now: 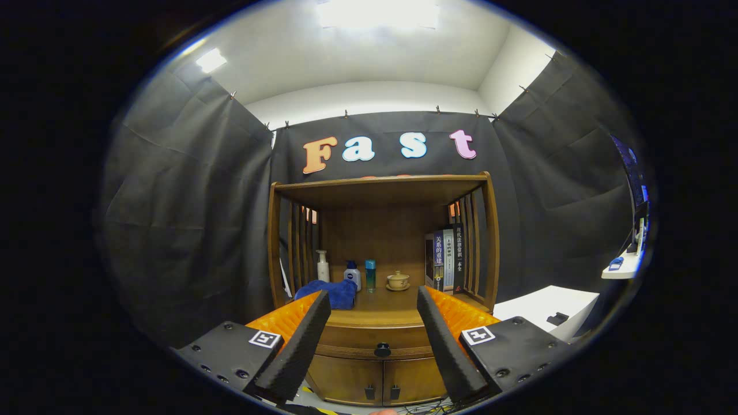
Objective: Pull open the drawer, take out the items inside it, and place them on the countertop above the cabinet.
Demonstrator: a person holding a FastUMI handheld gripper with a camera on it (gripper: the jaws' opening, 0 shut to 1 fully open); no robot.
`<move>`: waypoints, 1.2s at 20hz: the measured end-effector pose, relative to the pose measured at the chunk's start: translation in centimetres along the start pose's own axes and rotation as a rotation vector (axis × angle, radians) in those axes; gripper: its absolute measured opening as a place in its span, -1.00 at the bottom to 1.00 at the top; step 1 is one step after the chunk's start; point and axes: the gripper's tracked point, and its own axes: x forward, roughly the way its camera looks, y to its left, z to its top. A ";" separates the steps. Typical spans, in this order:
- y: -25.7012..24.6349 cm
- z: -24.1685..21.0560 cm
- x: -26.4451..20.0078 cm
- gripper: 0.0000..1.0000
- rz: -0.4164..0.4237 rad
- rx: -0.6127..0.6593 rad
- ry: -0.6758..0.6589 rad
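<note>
While drawer (375, 341) sits shut — hand-held gripper (373, 300) open, empty | countertop (380, 305): three bottles, one cup

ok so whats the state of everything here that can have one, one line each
drawer: shut, its knob untouched
cabinet doors: both shut
tongs: open, holding nothing, the knob between the fingers, farther off
blue cloth: crumpled on the countertop
pump bottle: upright
blue-capped bottle: upright
teal can: upright
lidded cup: lid on, on its saucer
books: standing upright
</note>
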 end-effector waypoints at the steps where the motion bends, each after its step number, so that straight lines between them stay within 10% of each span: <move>1: 0.0 0.3 0.0 0.96 -0.004 -0.005 -0.014; 24: -0.4 -8.8 10.2 0.96 0.014 -0.024 0.043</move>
